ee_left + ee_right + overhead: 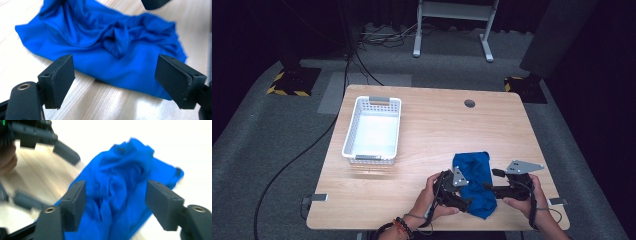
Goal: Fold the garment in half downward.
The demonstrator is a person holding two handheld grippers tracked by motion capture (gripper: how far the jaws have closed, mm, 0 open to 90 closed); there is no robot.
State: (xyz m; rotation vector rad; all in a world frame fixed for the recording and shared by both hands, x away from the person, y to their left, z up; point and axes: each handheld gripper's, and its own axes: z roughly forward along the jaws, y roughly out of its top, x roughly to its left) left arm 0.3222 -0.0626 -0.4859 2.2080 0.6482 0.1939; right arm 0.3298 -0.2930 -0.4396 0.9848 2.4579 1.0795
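A: Lying crumpled on the near right part of the wooden table [427,130], a blue cloth [474,182] is seen between two hand-held tools.

B: How are the tools set?

A: The left tool [115,82] is spread wide, nothing pressed between its pads; the right tool [116,206] is likewise parted over the cloth. A white basket [373,131] is placed far left.

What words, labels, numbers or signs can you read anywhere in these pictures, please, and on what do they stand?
None: no readable text on the blue cloth, the white basket, the table or either tongs.
Yellow-black hazard stripes on the floor stand bases carry no words.
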